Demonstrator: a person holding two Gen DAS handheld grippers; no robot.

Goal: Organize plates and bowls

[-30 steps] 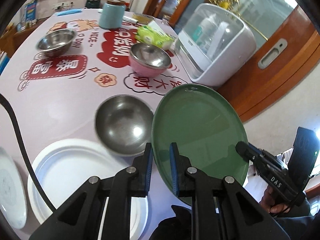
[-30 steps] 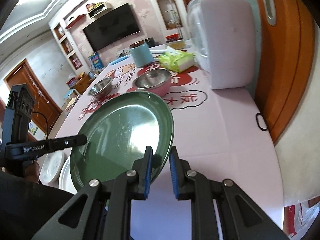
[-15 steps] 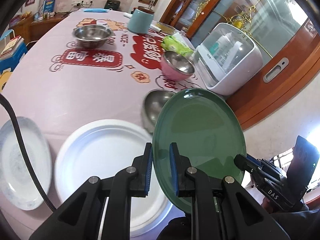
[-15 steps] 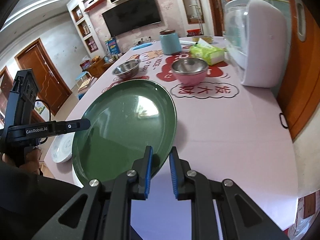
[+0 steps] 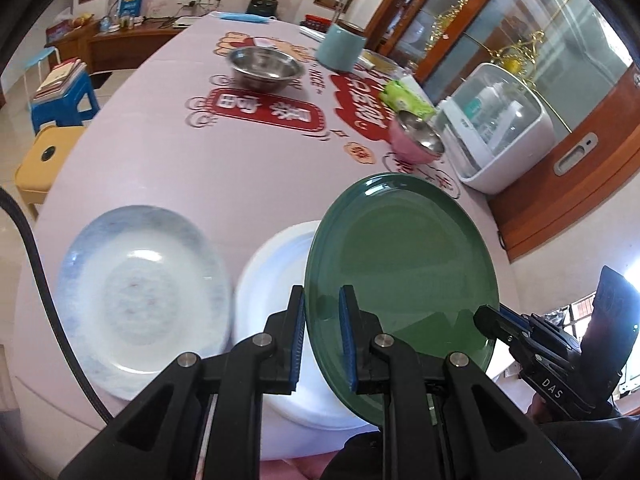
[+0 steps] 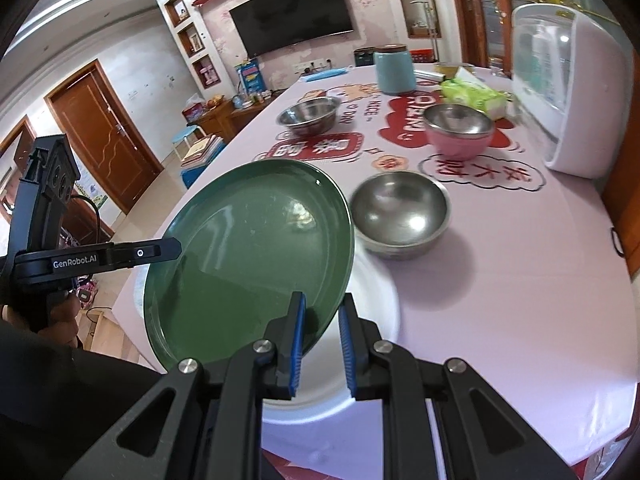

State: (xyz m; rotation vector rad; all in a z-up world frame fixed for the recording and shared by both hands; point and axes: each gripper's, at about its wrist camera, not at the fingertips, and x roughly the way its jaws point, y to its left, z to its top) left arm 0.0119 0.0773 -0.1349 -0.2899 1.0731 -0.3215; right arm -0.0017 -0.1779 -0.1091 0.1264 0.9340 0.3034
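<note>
A dark green plate is held in the air between both grippers. My left gripper is shut on its left rim. My right gripper is shut on its right rim. Below it lies a white plate near the table's front edge. A pale blue-rimmed plate lies to its left. A steel bowl sits just behind the white plate. A pink bowl and another steel bowl stand farther back.
A white sterilizer cabinet stands at the table's right edge. A teal canister and a green tissue pack are at the back. Stools stand left of the table.
Both grippers have carried the green plate left and back over the white plate. The pale blue-rimmed plate has come fully into the left wrist view, and the near steel bowl is now uncovered in the right wrist view.
</note>
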